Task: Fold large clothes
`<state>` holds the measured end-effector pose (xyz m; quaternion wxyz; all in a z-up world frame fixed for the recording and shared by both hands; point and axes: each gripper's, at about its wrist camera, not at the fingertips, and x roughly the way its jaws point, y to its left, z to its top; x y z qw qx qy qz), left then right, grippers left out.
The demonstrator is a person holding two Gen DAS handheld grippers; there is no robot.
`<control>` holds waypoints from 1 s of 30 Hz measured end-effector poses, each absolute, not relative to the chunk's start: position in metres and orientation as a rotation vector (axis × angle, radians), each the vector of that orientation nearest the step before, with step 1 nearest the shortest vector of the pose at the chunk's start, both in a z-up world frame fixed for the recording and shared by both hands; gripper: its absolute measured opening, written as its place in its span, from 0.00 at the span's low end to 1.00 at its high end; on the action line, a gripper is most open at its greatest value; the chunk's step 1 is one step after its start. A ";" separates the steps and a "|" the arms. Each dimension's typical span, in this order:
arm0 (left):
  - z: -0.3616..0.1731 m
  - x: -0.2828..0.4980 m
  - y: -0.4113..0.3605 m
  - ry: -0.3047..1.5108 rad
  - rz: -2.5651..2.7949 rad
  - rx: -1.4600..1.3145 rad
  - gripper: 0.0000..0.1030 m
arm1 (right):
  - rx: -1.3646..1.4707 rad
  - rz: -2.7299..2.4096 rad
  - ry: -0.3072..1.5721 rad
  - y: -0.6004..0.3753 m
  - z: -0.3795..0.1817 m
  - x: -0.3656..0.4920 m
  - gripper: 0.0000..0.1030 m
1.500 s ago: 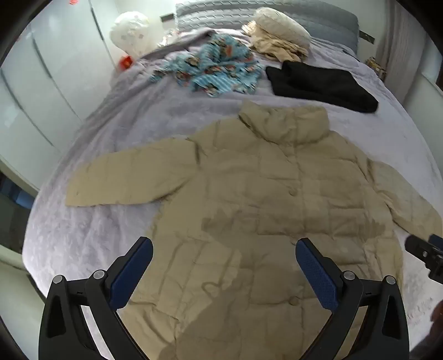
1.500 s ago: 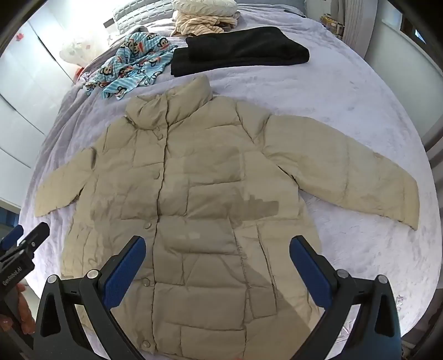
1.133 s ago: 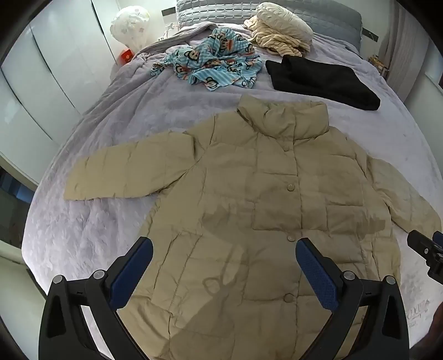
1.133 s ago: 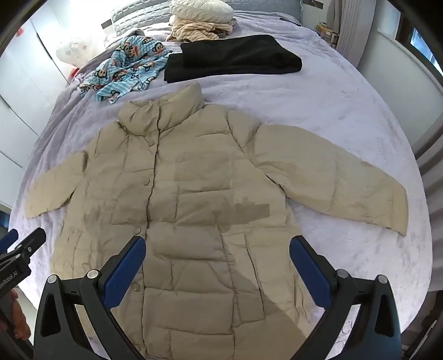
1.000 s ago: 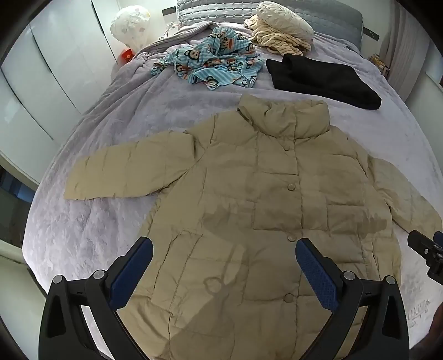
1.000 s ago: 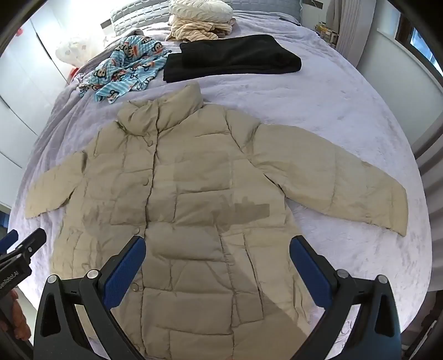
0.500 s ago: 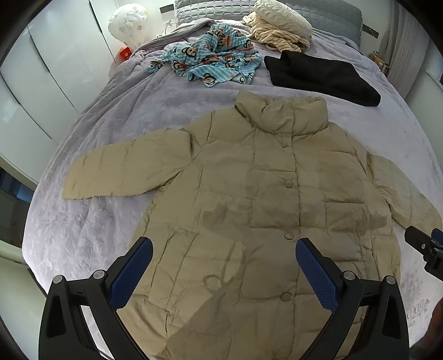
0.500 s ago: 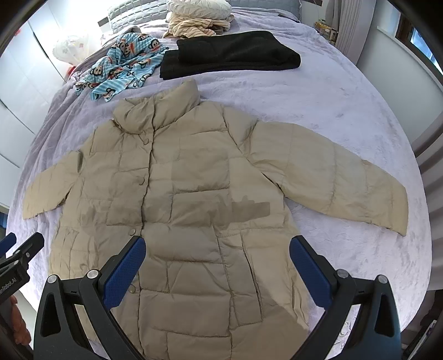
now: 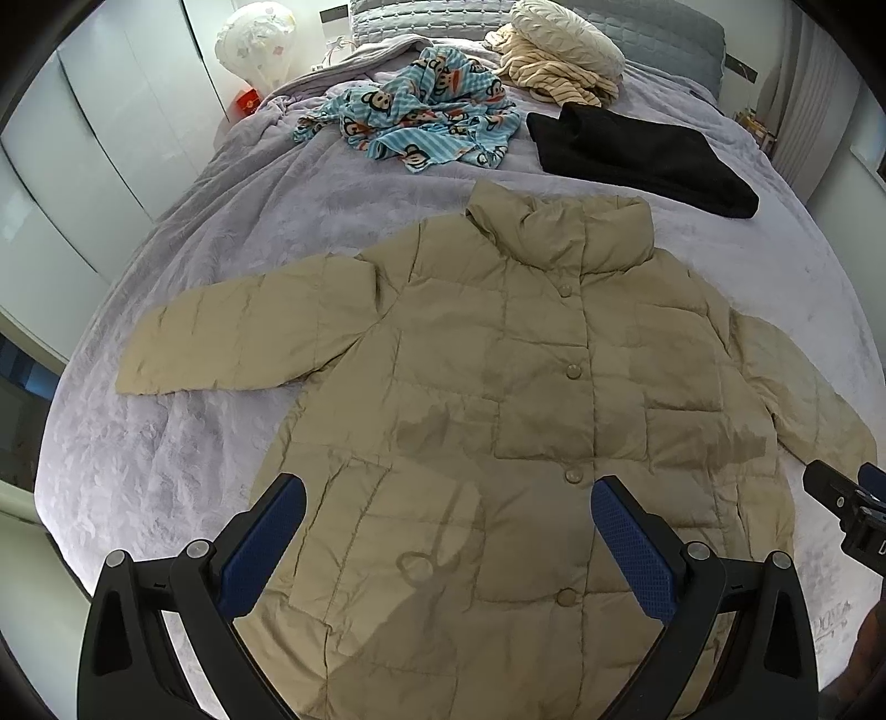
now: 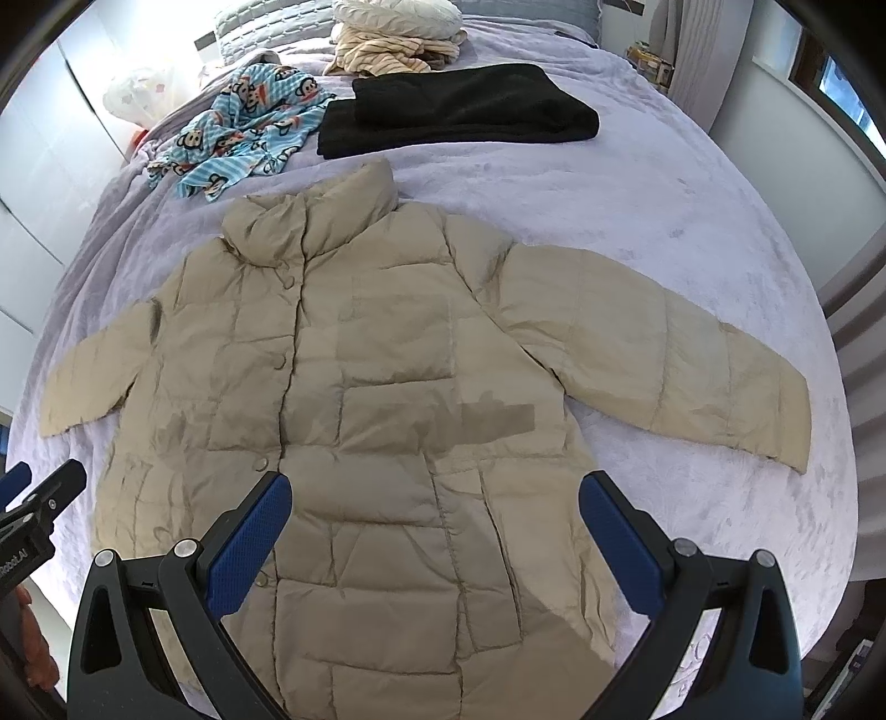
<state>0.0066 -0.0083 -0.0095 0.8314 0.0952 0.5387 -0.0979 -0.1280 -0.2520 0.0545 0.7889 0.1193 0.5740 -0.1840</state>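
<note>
A beige quilted puffer jacket [image 9: 515,399] [image 10: 365,387] lies flat and buttoned on the bed, collar at the far end, both sleeves spread out sideways. My left gripper [image 9: 448,526] hovers open above the jacket's lower front, nothing between its blue pads. Over the hem, right of the button line, my right gripper [image 10: 434,526] is open and empty too. The right gripper's tip shows at the far right edge of the left wrist view, the left gripper's tip at the far left edge of the right wrist view.
The lilac bedspread [image 9: 166,454] [image 10: 692,232] carries a folded black garment [image 9: 637,155] [image 10: 459,111], a blue monkey-print cloth [image 9: 426,122] [image 10: 243,133] and a cream striped pile [image 9: 559,66] [image 10: 387,50] beyond the collar. White wardrobe doors [image 9: 83,166] stand left of the bed.
Both grippers have risen and pulled back slightly, so the whole jacket sits a little lower and smaller in view. The jacket has not moved, and both grippers stay open.
</note>
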 end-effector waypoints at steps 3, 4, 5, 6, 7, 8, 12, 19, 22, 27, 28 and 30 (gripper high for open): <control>-0.010 0.007 -0.007 1.145 -0.209 0.197 1.00 | 0.246 -0.389 1.234 -0.248 0.055 -0.127 1.00; -0.010 0.007 -0.007 1.147 -0.208 0.196 1.00 | 0.242 -0.388 1.233 -0.247 0.055 -0.127 1.00; -0.011 0.008 -0.006 1.148 -0.209 0.195 1.00 | 0.241 -0.387 1.233 -0.246 0.055 -0.127 1.00; -0.011 0.008 -0.006 1.150 -0.211 0.193 1.00 | 0.242 -0.388 1.234 -0.246 0.055 -0.127 1.00; -0.011 0.008 -0.006 1.151 -0.211 0.192 1.00 | 0.242 -0.389 1.234 -0.246 0.055 -0.126 1.00; -0.010 0.008 -0.006 1.152 -0.211 0.190 1.00 | 0.239 -0.391 1.233 -0.245 0.055 -0.127 1.00; -0.010 0.009 -0.006 1.151 -0.213 0.194 1.00 | 0.231 -0.393 1.234 -0.243 0.055 -0.127 1.00; -0.010 0.008 -0.006 1.152 -0.213 0.196 1.00 | 0.227 -0.393 1.238 -0.243 0.055 -0.126 1.00; -0.010 0.008 -0.006 1.151 -0.212 0.194 1.00 | 0.230 -0.395 1.235 -0.243 0.055 -0.127 1.00; -0.010 0.008 -0.006 1.150 -0.215 0.200 1.00 | 0.230 -0.396 1.237 -0.244 0.055 -0.126 1.00; -0.010 0.008 -0.007 1.149 -0.216 0.201 1.00 | 0.231 -0.397 1.236 -0.244 0.055 -0.127 1.00; -0.010 0.008 -0.009 1.150 -0.217 0.203 1.00 | 0.230 -0.397 1.236 -0.244 0.055 -0.126 1.00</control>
